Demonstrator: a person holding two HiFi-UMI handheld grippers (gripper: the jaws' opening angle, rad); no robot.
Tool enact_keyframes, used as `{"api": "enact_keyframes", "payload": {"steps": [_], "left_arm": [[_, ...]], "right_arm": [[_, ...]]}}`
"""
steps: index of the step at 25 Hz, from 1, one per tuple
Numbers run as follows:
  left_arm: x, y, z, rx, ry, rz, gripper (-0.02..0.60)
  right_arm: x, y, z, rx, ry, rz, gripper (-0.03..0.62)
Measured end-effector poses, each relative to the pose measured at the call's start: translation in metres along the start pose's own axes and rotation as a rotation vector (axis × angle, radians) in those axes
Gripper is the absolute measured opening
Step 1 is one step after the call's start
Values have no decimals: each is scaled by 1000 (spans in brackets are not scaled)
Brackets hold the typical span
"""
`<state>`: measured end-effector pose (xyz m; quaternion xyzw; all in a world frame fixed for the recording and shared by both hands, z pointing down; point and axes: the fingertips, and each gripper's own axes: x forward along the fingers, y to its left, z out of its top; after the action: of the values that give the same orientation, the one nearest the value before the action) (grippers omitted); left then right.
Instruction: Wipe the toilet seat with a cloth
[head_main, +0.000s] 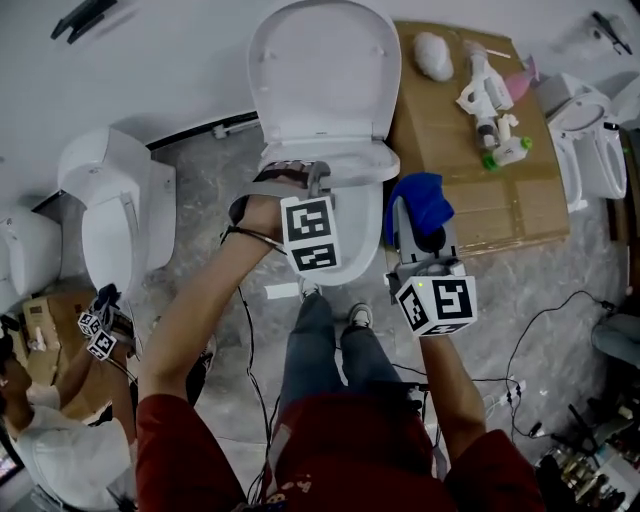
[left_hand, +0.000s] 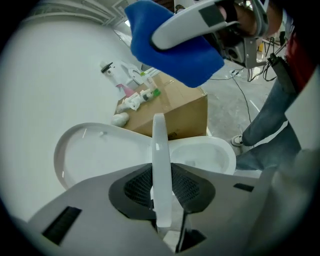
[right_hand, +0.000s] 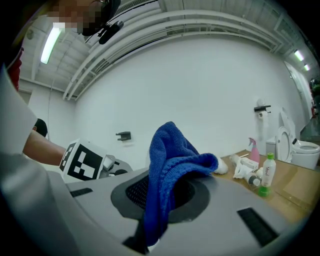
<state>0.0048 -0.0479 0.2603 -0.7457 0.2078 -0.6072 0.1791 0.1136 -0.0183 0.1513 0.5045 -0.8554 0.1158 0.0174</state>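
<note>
Bright, even indoor light throws only soft, faint shadows. A ceiling tube lamp (right_hand: 50, 44) glares in the right gripper view. Both gripper views bulge fisheye-style, with 4 black corners. The toilet seat (left_hand: 160, 165) looks soft up close; the blue cloth (right_hand: 167, 170) stays sharp.

A cardboard box (head_main: 470, 190) stands on a grey, marbled floor (head_main: 560, 280), its far end against a plain white wall (head_main: 180, 60). On the box lie a white spray bottle (head_main: 490, 95), a pink sprayer (head_main: 522, 82), a green-capped bottle (head_main: 508, 152) and a white lump (head_main: 434, 55). Just right of the box stands a spare toilet (head_main: 590, 140); well to its left stand two more (head_main: 115, 215). Black cables (head_main: 530, 335) trail over the floor on the near side of the box, running to a power strip (head_main: 510, 390). On the wall above the box hangs a black paper holder (right_hand: 262, 109), and well left of it a small black bracket (right_hand: 123, 135). Overhead run white ceiling beams (right_hand: 175, 25) and a lit tube light (right_hand: 50, 44).
</note>
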Motion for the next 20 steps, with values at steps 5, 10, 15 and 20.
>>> {"api": "enact_keyframes", "payload": {"steps": [5,10,15,20], "left_arm": [[2,-56,3,-4,1,-57,115],[10,-108,1,15,11,-117,132],[24,-158,-2,-2,-18,-214,155],[41,-204,-4,-9,-21,-330,158]], "right_arm": [[-12,6,-25,9,31,28,57],[-15,10,-49,11,58,49,57],[-14,10,-81,24,86,60,57],[-12,12,-116,56,124,76,57]]}}
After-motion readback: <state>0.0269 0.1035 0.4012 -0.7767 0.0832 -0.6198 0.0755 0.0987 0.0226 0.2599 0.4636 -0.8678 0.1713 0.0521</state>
